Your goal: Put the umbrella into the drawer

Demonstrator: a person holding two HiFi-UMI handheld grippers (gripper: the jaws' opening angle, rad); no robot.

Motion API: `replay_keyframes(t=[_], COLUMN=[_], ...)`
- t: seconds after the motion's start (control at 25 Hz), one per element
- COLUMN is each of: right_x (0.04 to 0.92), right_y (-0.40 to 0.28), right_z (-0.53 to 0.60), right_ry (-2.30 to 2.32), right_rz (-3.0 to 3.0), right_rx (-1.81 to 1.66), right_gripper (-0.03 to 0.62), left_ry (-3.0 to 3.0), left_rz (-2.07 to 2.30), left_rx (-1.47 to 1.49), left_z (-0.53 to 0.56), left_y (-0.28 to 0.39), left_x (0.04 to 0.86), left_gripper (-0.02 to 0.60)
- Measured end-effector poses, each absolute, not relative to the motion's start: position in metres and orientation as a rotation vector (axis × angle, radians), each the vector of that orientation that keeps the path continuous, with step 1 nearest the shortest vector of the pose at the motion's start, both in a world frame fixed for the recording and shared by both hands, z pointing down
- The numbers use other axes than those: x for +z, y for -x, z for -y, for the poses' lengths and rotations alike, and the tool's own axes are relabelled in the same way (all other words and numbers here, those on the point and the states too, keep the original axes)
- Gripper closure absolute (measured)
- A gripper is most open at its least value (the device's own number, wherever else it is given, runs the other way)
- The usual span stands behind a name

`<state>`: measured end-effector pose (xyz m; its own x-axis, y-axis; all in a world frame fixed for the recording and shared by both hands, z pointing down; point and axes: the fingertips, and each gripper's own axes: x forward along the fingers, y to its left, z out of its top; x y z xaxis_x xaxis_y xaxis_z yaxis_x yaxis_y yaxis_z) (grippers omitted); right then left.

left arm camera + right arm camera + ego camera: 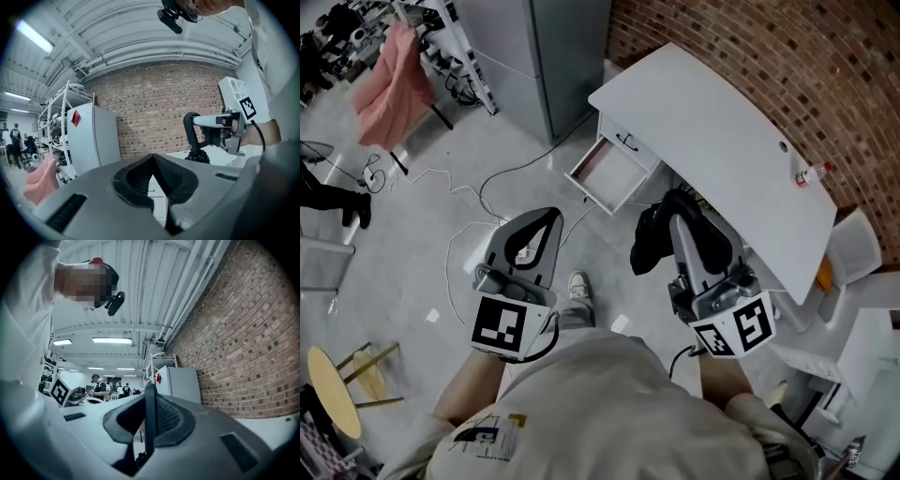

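I'm steering the folded black umbrella (648, 244), clamped in my right claw (682, 217), squarely over the open white drawer (591, 190); left claw (547, 223) pinched empty.

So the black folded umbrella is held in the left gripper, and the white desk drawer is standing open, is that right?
Not quite. The black folded umbrella is held in the right gripper, whose jaws clamp its handle, as the head view and the right gripper view show. The left gripper holds nothing. The white desk drawer is indeed open.
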<state>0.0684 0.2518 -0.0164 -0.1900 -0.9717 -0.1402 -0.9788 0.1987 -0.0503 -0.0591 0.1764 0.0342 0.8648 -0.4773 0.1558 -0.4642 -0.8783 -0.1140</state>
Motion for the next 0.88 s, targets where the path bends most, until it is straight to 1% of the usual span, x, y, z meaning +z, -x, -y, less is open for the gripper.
replay_keyframes(t=[0.28,0.44,0.88], right_x=[-0.007,0.007,0.065], right_y=[-0.073,-0.079,-0.129], right_z=[-0.180,-0.149,-0.078], right_ry=[1.936,1.927,1.813], right_rz=[-2.329,-2.321,-2.358], right_rx=[0.127,0.096,-0.036], right_gripper=[0.545,0.545,0.545], left_ry=[2.968,2.979,3.024], left_rz=[-0.697,-0.715,-0.894], left_rx=[-0.272,-0.289,-0.376], left_z=[-0.106,-0.079,-0.028], left_y=[0.053,0.051,0.021], left_x=[0.038,0.051,0.109], left_gripper=[0.574,0.574,0.574])
